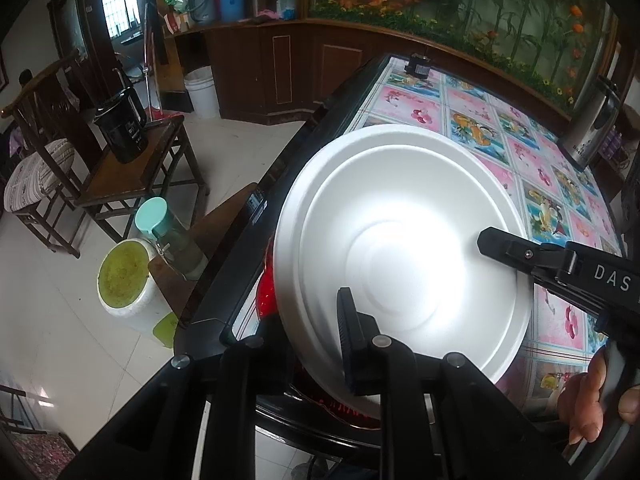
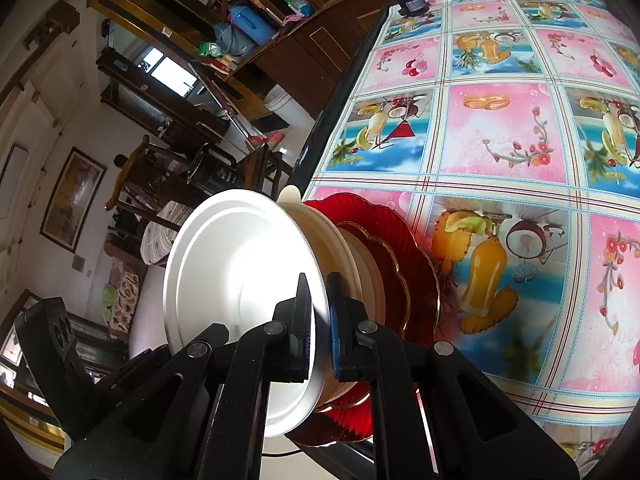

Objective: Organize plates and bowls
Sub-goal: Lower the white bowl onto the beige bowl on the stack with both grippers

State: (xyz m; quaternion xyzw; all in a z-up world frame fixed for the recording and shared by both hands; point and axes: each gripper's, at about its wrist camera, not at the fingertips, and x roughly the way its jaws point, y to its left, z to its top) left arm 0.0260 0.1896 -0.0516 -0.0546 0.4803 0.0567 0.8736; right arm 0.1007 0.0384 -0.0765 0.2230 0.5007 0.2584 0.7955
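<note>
Black linkage bars fill the bottom of the left wrist view, and the left gripper closes on the near rim of a white round foam plate: one ribbed finger lies on the plate's top face, the other is hidden beneath the rim. That plate sits at the near edge of a table covered by a fruit-and-flower patterned oilcloth, with red showing under its left side. From the right, the right gripper reaches in and its upper finger rests over the plate's far rim. On the floor to the left stand a white bucket of yellow-green liquid and a mint-lidded bottle.

Seen from the right wrist, the right gripper clamps the white plate by its rim, a finger on each face. The plate tops a stack: beneath it a cream bowl, then a gold-rimmed dish, then a red scalloped glass plate on the oilcloth
</note>
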